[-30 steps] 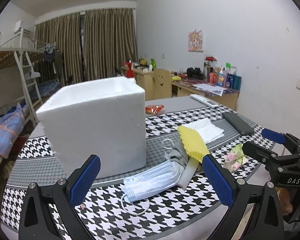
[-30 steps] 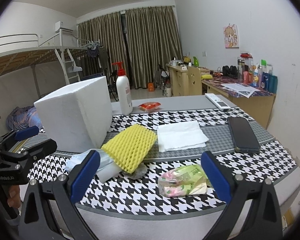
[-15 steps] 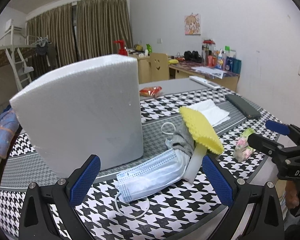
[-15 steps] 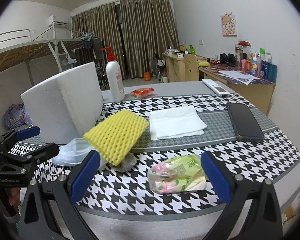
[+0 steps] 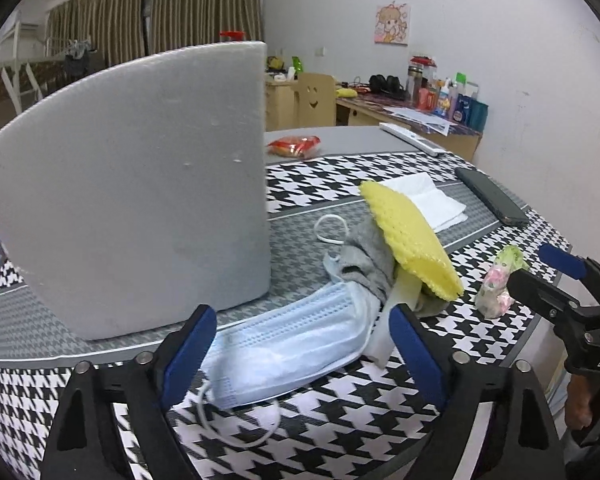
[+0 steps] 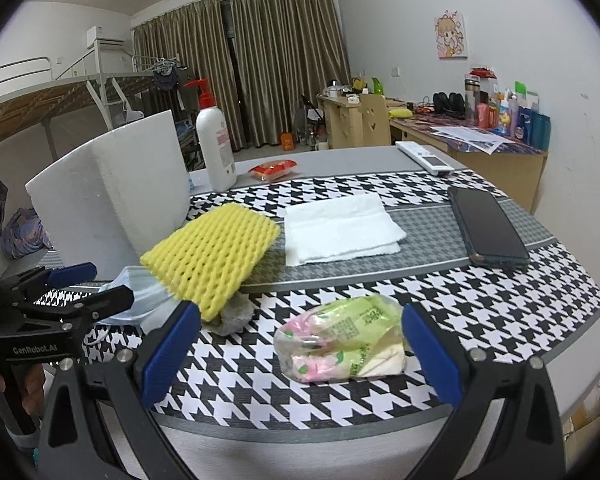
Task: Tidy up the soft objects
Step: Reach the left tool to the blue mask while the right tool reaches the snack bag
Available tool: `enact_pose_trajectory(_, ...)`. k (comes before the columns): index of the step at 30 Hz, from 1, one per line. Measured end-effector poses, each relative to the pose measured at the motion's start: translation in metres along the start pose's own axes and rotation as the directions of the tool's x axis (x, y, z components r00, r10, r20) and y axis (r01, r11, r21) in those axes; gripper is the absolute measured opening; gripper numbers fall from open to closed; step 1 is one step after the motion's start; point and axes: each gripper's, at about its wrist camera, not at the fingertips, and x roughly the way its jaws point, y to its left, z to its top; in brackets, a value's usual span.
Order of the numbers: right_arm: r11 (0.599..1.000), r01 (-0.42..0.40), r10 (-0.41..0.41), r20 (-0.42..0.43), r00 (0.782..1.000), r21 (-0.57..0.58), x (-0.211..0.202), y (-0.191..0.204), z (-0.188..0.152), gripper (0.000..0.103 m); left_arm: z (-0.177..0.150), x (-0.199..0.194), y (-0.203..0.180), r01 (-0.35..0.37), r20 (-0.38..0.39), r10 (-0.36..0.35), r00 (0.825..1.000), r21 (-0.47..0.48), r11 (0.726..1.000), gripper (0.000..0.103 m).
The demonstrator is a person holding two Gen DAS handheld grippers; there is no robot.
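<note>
A light blue face mask [image 5: 292, 344] lies on the houndstooth table, and my left gripper [image 5: 302, 354] straddles it. Its jaws are closing with the mask between them, and the blue pads do not press on it. A grey cloth [image 5: 364, 256] and a yellow foam net [image 5: 412, 240] are piled on the mask's right end. In the right wrist view a pink and green tissue pack [image 6: 340, 340] sits between the open fingers of my right gripper [image 6: 300, 354], untouched. The white foam box [image 5: 140, 184] stands just behind the mask, to the left.
A folded white cloth [image 6: 340, 228], a dark phone [image 6: 488, 224], a remote [image 6: 424, 156], a red snack packet [image 6: 272, 168] and a pump bottle [image 6: 216, 140] lie further back. The table's front edge [image 6: 340, 420] runs just under the right gripper. Desks and a bunk bed stand behind.
My left gripper has come forward and down over the mask, and its jaws have narrowed. The right gripper has sunk a little towards the tissue pack.
</note>
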Motion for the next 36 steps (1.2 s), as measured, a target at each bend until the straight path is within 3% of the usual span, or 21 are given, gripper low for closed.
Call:
enact_pose_trajectory(15,1.000,-0.002,0.003,-0.033,0.999,0.018,0.009,-0.009,-0.005,0.102,0.006,0.032,-0.002,-0.016,-0.095,0.015,0.995,-0.009,1.000,0.068)
enact_pose_trajectory(21,0.999,0.014,-0.012,-0.067,0.998,0.042,0.018,-0.017,-0.006,0.102,0.006,0.045,-0.004,0.015,-0.146,-0.018,0.989,-0.017,1.000,0.052)
enact_pose_trajectory(24,0.998,0.038,-0.034,-0.094,0.995,0.045,0.024,-0.018,-0.007,0.102,0.006,0.044,-0.003,0.019,-0.149,-0.021,0.989,-0.015,1.000,0.050)
enact_pose_trajectory(30,0.997,0.073,-0.067,-0.141,0.988,0.033,0.034,-0.019,-0.011,0.101,0.004,0.042,-0.005,0.044,-0.145,-0.044,0.988,-0.003,0.999,0.034)
enact_pose_trajectory(36,0.995,0.100,-0.095,-0.153,0.984,0.028,0.033,-0.022,-0.012,0.081,0.004,0.041,-0.006,0.059,-0.137,-0.059,0.989,-0.001,0.998,0.027)
